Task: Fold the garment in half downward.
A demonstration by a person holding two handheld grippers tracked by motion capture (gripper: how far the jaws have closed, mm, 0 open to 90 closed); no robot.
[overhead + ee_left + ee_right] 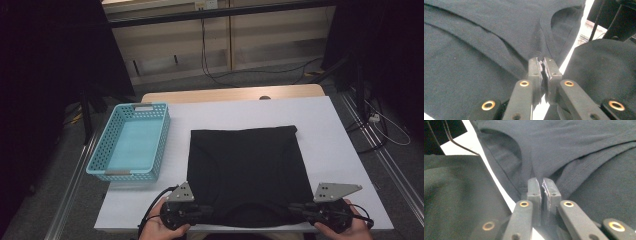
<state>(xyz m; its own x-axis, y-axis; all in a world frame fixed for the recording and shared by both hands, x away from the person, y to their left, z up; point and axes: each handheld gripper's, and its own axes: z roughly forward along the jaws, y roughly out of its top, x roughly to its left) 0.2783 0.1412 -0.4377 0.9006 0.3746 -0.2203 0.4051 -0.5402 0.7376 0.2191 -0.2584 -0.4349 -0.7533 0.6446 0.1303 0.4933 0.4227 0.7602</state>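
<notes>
Both tongs (212, 214) (295, 210) clamp a black shirt (247, 170) on the white table (330, 135), grey floor (260, 80) beyond

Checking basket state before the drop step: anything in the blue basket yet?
No. In the high view the blue basket sits left of the black garment with its bare floor showing and nothing inside.
</notes>
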